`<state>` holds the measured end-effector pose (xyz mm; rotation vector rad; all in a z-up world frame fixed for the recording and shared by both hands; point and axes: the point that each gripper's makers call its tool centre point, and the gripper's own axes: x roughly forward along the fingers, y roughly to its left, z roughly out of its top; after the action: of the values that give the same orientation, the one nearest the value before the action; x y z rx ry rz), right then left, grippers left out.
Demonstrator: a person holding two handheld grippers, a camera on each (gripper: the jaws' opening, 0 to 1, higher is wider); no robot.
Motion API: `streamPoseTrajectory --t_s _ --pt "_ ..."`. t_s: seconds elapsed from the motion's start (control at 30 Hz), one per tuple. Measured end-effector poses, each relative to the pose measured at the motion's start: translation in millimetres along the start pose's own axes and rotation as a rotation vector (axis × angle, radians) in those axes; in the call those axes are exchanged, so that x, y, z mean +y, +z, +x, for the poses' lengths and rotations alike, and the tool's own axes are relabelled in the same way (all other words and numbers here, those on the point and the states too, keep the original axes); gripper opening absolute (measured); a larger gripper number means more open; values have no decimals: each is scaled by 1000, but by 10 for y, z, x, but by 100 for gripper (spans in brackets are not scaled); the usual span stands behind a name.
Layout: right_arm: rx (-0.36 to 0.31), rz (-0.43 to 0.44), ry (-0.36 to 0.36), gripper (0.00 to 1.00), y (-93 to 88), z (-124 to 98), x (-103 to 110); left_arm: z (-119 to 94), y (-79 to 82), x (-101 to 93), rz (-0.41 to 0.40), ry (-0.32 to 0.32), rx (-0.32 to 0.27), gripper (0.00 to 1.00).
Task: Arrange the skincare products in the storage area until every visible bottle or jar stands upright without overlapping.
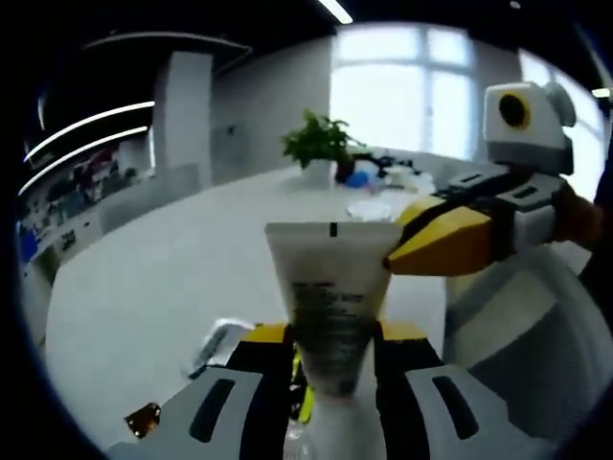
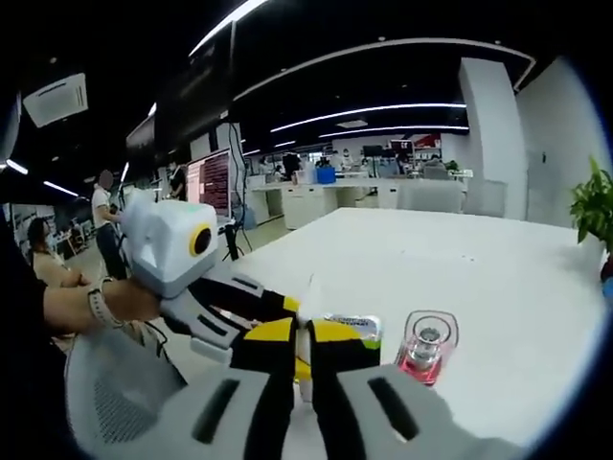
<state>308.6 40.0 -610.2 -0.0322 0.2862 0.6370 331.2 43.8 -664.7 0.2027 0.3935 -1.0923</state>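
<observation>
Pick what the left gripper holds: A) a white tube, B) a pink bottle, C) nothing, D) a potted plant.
A: in the left gripper view the left gripper is shut on a white tube that stands up between its jaws, with the right gripper touching the tube's top corner.

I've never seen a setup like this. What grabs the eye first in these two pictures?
In the left gripper view, a white tube stands clamped between the left gripper's yellow-and-black jaws, while the right gripper reaches in from the right and touches the tube's flat top end. In the right gripper view, a pink bottle stands on the white table, and a potted plant sits at the right edge.
</observation>
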Motion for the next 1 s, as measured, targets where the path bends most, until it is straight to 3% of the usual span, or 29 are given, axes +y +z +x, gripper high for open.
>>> streamPoseTrajectory --t_s 0.2,0.47,0.63,0.9,1.0 --pt "-5 -25 30 5 -9 4 78 -28 -37 -12 71 -9 14 30" --pt "17 -76 57 7 -48 41 128 -39 -55 4 96 -4 23 31" --pt "55 -79 59 8 -155 35 130 0 -158 -49 105 -28 74 41" --pt "98 -78 56 10 -274 59 109 -98 -173 22 104 -4 86 38" --pt "111 -74 59 10 -313 77 103 -154 -173 53 95 -2 84 32"
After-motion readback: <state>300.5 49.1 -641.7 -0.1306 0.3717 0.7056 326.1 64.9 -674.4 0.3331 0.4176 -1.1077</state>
